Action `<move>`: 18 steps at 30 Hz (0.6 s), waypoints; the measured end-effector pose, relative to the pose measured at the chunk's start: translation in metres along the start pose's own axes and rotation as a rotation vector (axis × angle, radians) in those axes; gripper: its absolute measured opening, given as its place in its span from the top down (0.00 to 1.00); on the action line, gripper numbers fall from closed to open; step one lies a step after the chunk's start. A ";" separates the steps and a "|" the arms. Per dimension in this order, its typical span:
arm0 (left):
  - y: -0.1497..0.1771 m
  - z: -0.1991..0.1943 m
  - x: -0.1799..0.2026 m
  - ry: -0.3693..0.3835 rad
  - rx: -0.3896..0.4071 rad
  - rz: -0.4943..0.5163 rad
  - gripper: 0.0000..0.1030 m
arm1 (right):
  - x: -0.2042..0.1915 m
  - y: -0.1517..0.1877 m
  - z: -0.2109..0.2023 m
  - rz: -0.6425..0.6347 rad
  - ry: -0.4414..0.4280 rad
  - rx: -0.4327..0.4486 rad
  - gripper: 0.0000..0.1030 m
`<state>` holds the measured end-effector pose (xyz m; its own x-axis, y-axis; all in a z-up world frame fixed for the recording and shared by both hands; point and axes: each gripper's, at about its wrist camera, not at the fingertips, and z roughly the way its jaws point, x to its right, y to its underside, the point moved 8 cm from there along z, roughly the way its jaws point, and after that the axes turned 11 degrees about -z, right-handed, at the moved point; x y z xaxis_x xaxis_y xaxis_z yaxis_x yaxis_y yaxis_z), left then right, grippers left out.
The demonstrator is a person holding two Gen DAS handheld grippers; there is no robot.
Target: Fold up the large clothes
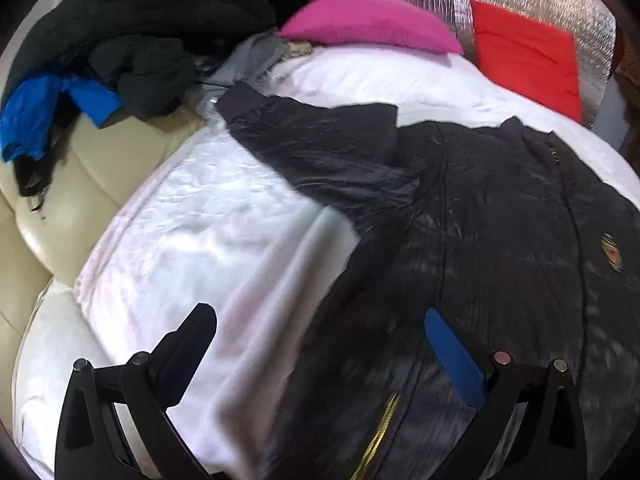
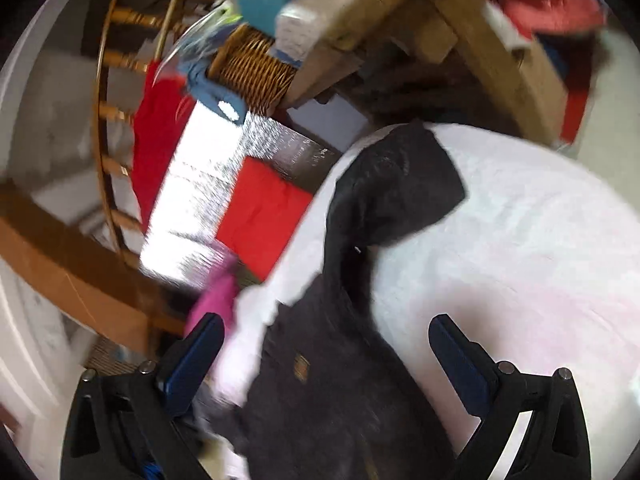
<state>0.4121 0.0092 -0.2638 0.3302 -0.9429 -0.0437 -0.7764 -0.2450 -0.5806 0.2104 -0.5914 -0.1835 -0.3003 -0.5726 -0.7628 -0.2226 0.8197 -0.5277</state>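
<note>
So the thing to fold here is a big dark padded jacket [image 1: 460,200], lying spread front-up on the white blanket [image 1: 200,220] that covers the bed. One sleeve [image 1: 304,136] runs out toward the far corner, pointing at the pile of other clothes [image 1: 120,48] dumped on the cream sofa [image 1: 100,160] alongside. There's a small round badge [image 1: 610,252] on the chest and a gold zipper [image 1: 384,428] near the hem.

The left claw [image 1: 320,320] hangs over the jacket's near edge with its jaws spread wide, nothing in them. The right claw [image 2: 328,332] is likewise released and empty, above the jacket's other side, where the second sleeve [image 2: 392,184] lies stretched across the blanket. That view is pretty blurry, so whether the sleeve end is a cuff or a bit of hood is hard to call.

Handling-wise, it looks like a soft, puffy, slightly shiny shell, so probably light for its size but slippery and springy; folds will likely want to pop back open. Pinching a single thin layer could slip. Better bets are the cuff or the shoulder seam, where the fabric is thicker, bringing each sleeve across the chest first. A pink pillow [image 1: 368,20] and a red pillow [image 1: 528,56] sit at the head of the bed, well out of the way.
</note>
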 end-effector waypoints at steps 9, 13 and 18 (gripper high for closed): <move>-0.001 0.048 0.062 -0.012 -0.020 0.075 0.00 | 0.020 -0.068 0.086 -0.050 0.141 -0.010 0.00; 0.000 0.063 0.068 -0.031 -0.023 0.091 0.00 | 0.024 -0.100 0.123 -0.196 0.352 -0.065 0.00; -0.007 0.074 0.066 -0.032 -0.016 0.055 0.00 | 0.047 -0.118 0.174 -0.248 0.546 -0.187 0.00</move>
<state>0.4786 -0.0345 -0.3230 0.3038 -0.9474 -0.1008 -0.8021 -0.1972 -0.5636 0.3840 -0.7128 -0.2219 -0.6383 -0.7093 -0.2991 -0.4900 0.6741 -0.5527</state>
